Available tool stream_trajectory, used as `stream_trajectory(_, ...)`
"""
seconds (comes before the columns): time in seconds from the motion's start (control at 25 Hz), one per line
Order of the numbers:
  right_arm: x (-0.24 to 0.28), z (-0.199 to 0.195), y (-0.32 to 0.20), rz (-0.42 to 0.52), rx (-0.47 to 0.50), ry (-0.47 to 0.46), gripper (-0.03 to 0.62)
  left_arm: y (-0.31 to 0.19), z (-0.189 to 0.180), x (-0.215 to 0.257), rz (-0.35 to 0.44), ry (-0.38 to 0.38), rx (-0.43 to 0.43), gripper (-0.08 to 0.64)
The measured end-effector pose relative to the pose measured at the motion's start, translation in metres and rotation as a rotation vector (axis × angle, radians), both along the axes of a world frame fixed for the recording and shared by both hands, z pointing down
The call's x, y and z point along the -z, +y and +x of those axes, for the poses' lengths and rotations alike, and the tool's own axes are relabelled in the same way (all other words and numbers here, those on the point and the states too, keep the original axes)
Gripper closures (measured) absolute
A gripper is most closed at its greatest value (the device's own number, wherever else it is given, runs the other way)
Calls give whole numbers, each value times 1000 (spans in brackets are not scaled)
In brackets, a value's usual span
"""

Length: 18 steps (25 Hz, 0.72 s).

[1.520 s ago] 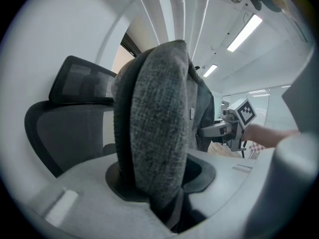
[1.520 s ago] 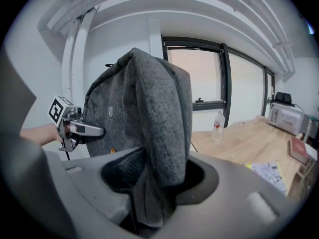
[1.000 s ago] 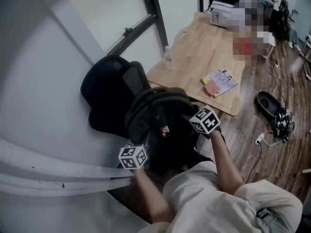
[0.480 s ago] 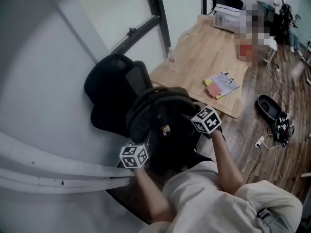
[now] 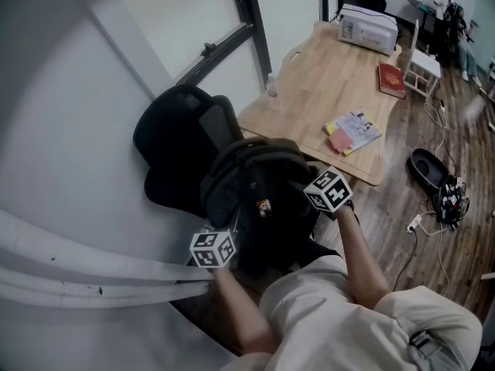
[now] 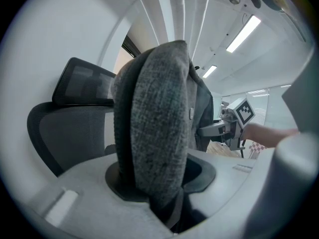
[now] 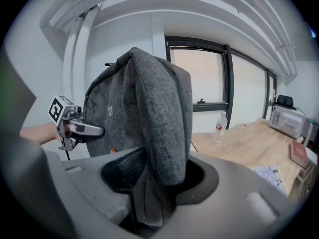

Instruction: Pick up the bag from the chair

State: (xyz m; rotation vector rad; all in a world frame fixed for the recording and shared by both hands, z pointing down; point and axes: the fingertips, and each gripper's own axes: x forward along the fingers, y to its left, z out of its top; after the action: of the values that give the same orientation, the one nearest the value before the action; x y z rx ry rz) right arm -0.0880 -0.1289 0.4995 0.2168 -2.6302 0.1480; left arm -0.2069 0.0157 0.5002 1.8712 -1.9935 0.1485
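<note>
A dark grey backpack (image 5: 255, 184) hangs between the two grippers, just in front of a black office chair (image 5: 174, 145). The left gripper (image 5: 224, 242) is shut on one padded shoulder strap (image 6: 154, 128), which runs up out of its jaws. The right gripper (image 5: 313, 188) is shut on the other strap (image 7: 159, 128). In the left gripper view the chair's mesh back (image 6: 75, 108) stands behind the bag, and the right gripper (image 6: 234, 126) shows beyond it. In the right gripper view the left gripper (image 7: 72, 126) holds the bag's far side.
A wooden table (image 5: 332, 91) stands behind the chair, with a water bottle (image 5: 272, 87), papers (image 5: 352, 132), a red book (image 5: 391, 79) and a white appliance (image 5: 370, 28). White pipes (image 5: 77, 273) run at lower left. Cables (image 5: 445, 199) lie on the wood floor at right.
Both grippers and the bag hold the same place. The view shifted slightly between the first earlier frame and the second, then stayed still.
</note>
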Motion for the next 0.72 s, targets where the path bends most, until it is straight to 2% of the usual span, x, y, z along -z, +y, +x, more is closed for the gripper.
stream_trajectory(0.72,5,3,1,33,-1,-18,409,0,5,5,-3,-1,-23,423)
